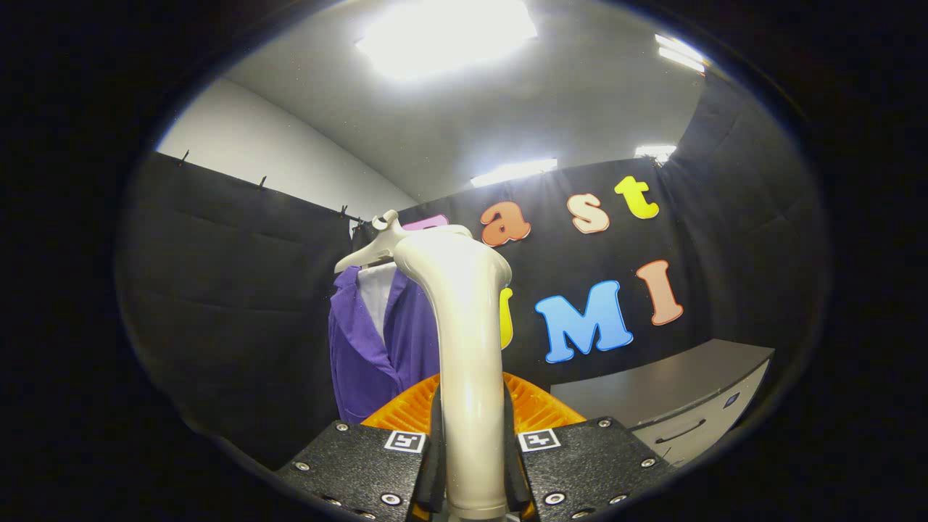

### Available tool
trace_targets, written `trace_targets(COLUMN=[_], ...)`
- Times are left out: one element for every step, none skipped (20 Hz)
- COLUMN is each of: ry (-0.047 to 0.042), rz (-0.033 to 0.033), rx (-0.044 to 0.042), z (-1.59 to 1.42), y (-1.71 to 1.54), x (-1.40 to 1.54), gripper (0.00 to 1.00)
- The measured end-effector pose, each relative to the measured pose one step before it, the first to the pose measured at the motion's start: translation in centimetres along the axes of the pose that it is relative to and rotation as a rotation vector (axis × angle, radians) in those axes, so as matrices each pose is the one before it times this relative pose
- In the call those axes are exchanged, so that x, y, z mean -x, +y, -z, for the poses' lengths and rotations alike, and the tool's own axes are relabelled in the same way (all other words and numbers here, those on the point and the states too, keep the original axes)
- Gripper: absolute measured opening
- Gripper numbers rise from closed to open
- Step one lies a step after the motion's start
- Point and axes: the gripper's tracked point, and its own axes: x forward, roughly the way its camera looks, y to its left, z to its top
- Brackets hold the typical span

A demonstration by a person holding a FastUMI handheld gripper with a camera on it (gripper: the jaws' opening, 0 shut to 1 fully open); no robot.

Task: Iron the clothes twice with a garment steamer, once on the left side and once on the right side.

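The garment steamer (467, 348) stands upright between my two fingers, its pale handle rising from the bottom of my view and bending at the top into a broader head that points away from me, toward the clothes. My claw (471, 464) is closed narrowly around that handle: both fingers press against its sides, one on the left and one on the right, with no gap that I can see between pad and plastic. Just behind the handle, and low, an orange ribbed part (540, 409) fans out to either side of it; I cannot tell whether it belongs to the steamer or to my own mount. Beyond the steamer's head, a little to the left of it, hangs a purple garment (362, 341) with a white lining at the collar, carried on a pale hanger (370, 250) whose hook sits just beside the top of the steamer. The steamer's head is near the garment, but I cannot tell whether they touch. Farther off to the right, against the booth's wall, is a grey cabinet (674, 399) with a drawer handle on its front.
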Motion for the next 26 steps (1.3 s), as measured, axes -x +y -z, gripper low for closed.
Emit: trace_targets(ry=[-0.00508,-0.00832,-0.00639,-0.00679,-0.00699,-0.0071,-0.00559,-0.00057,0.00062,0.00167,-0.00011,0.00285,0.00403,0.0108,0.0098,0.01313,0.01701,0.01313,0.01362,0.01766,0.01508,0.01662,0.01819,0.02745,0.02624,0.0214], rz=[-0.00894,-0.00723,-0.00566,-0.00447,-0.00236,-0.00128,0.00158,0.00068,-0.0002,0.00063,0.00288,0.00566,0.00652,0.00587,0.00259,-0.00065,-0.00572,-0.01027,-0.00264,0.0012,0.00219,0.00155,0.00231,0.00186,0.00087,-0.00008], rx=[0.00348,0.00285,0.0044,0.0044,0.00476,0.00476,0.00356,0.00427,0.00344,0.00599,0.00831,0.00612,0.00535,0.00691,0.00191,0.00065,-0.00409,-0.00708,0.00194,0.01375,0.01316,0.01045,0.00761,0.00372,-0.00506,-0.0043], z=[-0.254,-0.371,-0.326,-0.304,-0.243,-0.218,-0.099,-0.109,-0.072,-0.068,-0.065,-0.137,0.022,0.143,0.198,0.376,0.498,0.584,0.593,0.893,0.97,1.002,1.131,1.206,1.233,0.994], y=[0.933,0.848,0.711,0.779,0.648,0.54,0.474,0.399,0.498,0.365,0.289,0.109,0.182,0.127,0.272,0.276,0.38,0.526,0.282,0.082,0.131,0.107,0.188,0.035,0.035,0.064], x=[-0.416,-0.546,-0.646,-0.68,-0.66,-0.79,-0.845,-0.948,-0.874,-0.95,-0.977,-1.077,-1.116,-1.035,-1.063,-0.912,-0.739,-0.576,-0.494,-0.336,-0.175,-0.253,-0.266,-0.297,-0.106,-0.137], gripper=[0.32,0.32,0.32,0.32,0.32,0.32,0.32,0.32,0.32,0.32,0.32,0.32,0.32,0.32,0.32,0.32,0.32,0.32,0.32,0.32,0.32,0.32,0.32,0.32,0.32,0.33])
